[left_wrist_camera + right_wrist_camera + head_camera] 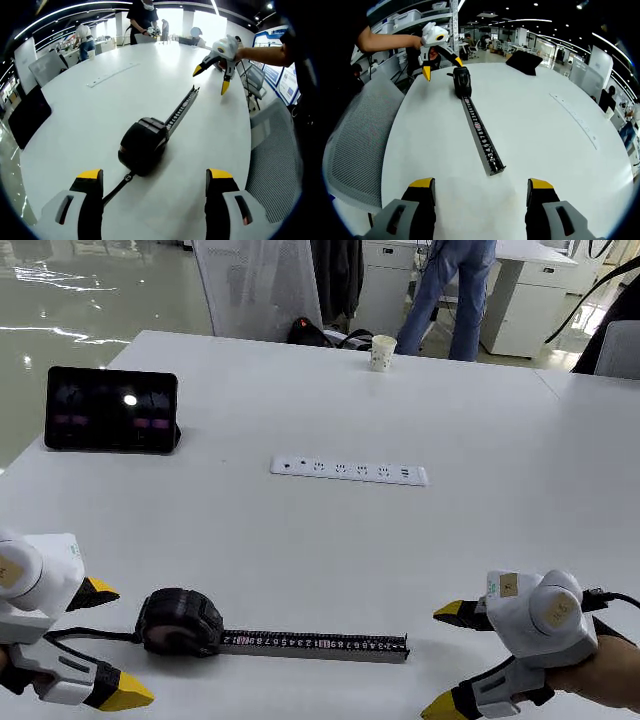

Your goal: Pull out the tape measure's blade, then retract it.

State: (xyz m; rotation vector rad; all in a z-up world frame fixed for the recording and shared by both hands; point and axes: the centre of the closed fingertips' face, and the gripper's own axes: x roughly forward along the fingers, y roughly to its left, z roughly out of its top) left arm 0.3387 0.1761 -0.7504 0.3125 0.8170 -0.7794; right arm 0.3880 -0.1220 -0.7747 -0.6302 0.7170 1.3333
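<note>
While both sets of jaws are standing open above the broad white workbench [400, 540], the black rubber-cased tape measure [180, 621] is sitting near the bench's front edge. Its dark, numbered steel blade [315, 643] is stretching flat along the surface toward the right gripper [440, 660]. The left gripper [118, 642], its yellow-tipped jaws set wide apart and clasping nothing, is facing the case from just beside it, with the thin black wrist strap [100, 634] trailing from the case toward it. The right gripper, jaws likewise spread and empty, is hovering near the blade's hooked end [496, 170] without touching it. With the blade lying drawn out, the pull appears done and retraction looks like the step in hand. That is likely calling for one gripper to steady the case and free its lock while the other guides the blade home, lest it whip back.
</note>
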